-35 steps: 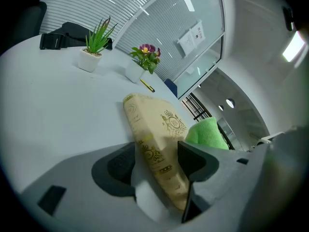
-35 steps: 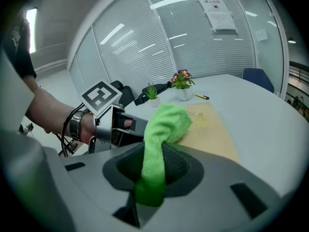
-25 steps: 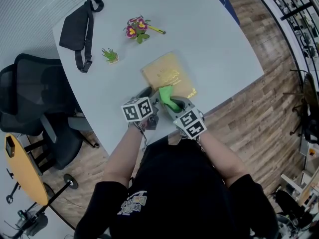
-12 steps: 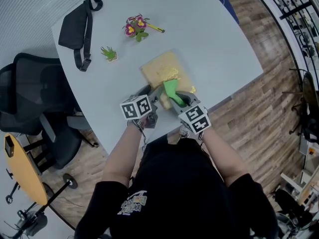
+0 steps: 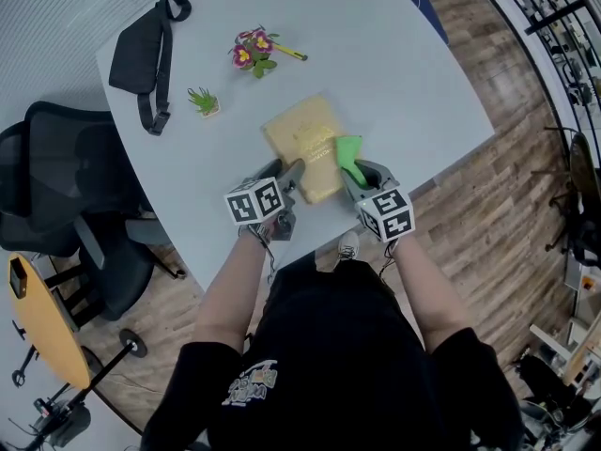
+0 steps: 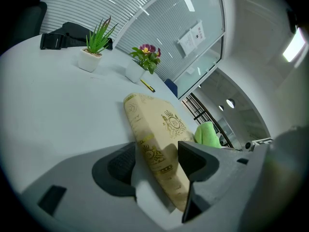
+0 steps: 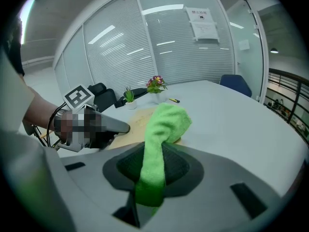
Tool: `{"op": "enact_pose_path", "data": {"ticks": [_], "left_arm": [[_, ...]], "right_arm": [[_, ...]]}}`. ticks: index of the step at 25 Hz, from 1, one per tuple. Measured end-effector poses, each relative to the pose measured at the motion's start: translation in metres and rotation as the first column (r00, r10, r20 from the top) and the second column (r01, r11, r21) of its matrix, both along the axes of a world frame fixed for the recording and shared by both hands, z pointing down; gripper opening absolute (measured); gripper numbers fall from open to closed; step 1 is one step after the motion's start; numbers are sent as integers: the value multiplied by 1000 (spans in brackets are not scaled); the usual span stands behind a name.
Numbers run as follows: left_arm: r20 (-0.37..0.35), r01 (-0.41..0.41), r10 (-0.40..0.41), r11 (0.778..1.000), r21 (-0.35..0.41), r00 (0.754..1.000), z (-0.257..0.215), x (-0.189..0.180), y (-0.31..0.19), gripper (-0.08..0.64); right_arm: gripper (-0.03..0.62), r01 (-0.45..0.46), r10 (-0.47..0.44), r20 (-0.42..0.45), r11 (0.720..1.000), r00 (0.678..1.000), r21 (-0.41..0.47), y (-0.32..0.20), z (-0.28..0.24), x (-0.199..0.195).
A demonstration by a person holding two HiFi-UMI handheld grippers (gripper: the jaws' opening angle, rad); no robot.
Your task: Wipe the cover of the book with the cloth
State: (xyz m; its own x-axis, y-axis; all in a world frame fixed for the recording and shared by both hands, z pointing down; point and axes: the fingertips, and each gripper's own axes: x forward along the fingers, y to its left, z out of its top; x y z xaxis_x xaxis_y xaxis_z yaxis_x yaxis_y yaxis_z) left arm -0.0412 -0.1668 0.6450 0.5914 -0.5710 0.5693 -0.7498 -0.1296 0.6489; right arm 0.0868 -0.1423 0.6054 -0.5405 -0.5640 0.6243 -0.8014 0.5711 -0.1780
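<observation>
Right claw point(image 5: 360, 171), clamped on the green cloth point(image 5: 349, 153), has swept rightward over the book point(image 5: 302, 144) to its right edge — one pass likely done — while left claw point(image 5: 287, 173) grips the book's near corner on the counter point(image 5: 394, 54).

A white table point(image 5: 394, 64) stands on wood flooring point(image 5: 507, 205) beside a black chair point(image 5: 75, 172).

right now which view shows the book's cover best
The head view: it looks down on the book, and nearly all the cover shows, except under the cloth. The left gripper view shows spine and cover at a slant, near end between its jaws. The right gripper view shows a strip behind the cloth.
</observation>
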Motion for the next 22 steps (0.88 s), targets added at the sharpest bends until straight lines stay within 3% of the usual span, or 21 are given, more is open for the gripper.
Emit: {"op": "enact_pose_path", "data": {"ticks": [16, 19, 22], "left_arm": [[-1, -1, 1, 1000, -6, 1000, 0, 0, 0, 275], [-6, -2, 2, 1000, -3, 1000, 0, 1, 0, 275], [-4, -2, 2, 1000, -3, 1000, -1, 1, 0, 275]], "right_arm": [[97, -189, 188, -51, 982, 981, -27, -26, 0, 54], [97, -172, 172, -41, 985, 984, -4, -34, -8, 48], [97, -99, 100, -30, 995, 995, 33, -39, -20, 24]]}}
